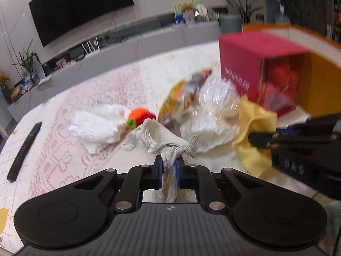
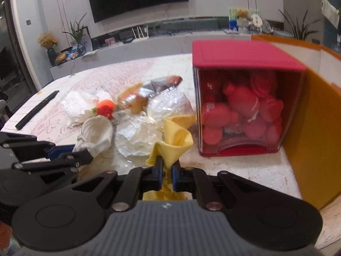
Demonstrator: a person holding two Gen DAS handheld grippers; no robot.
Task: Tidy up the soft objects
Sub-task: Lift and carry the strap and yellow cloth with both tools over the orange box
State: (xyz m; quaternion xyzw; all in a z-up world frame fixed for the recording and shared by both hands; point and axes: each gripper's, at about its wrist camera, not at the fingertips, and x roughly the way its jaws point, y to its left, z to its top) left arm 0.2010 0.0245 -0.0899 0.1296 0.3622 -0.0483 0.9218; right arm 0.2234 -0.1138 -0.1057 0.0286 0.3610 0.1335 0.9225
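Closest to the lens in the left wrist view, the left gripper (image 1: 169, 168) is clamped on a twisted bit of the grey drawstring pouch (image 1: 162, 136), low centre of the frame, with the rest of the pouch lying on the tablecloth (image 1: 64, 149) just ahead. Over in the right wrist view the right gripper (image 2: 167, 170) is pinched on a corner of the yellow cloth (image 2: 174, 140) — it peaks up toward the red box (image 2: 240, 106) at centre right. So both grabs look done and this is the lifting stage, I'd say. The heap behind — white tissue (image 1: 96, 125), crinkly plastic (image 2: 140, 136), an orange plush (image 1: 139, 117) — sits right against both items, so the next pull probably needs to go slow and upward to avoid dragging the junk along.
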